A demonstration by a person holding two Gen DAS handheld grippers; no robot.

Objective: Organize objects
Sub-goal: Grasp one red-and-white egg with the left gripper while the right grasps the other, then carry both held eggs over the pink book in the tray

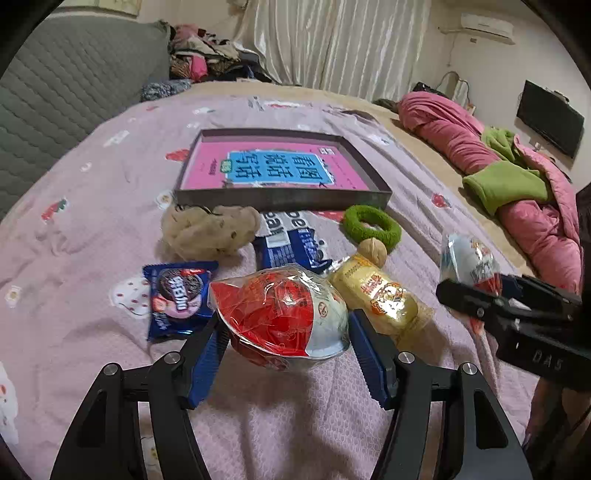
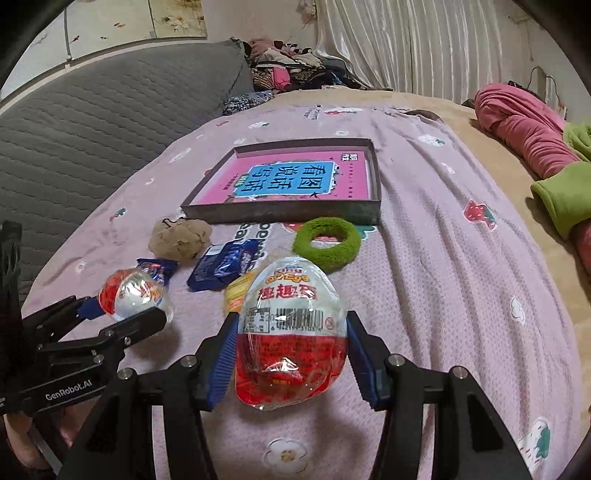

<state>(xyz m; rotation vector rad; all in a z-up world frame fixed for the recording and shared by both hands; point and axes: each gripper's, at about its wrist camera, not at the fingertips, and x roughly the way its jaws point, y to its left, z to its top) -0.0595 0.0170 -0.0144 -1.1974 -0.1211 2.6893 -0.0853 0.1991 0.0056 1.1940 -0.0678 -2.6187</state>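
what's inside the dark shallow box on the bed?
Inside the shallow box lies a pink book with a blue title panel, flat, covering nearly the whole floor. Nothing sits on top of it. Anything beneath the book is hidden.

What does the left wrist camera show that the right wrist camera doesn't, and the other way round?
Only the left wrist view shows the wall TV, the air conditioner and a walnut beside the yellow snack pack. Only the right wrist view shows the barcode label on the right gripper's egg. Both show the tray holding a pink book, the green ring, the beige plush, and each gripper shut on a wrapped egg: left gripper, right gripper.
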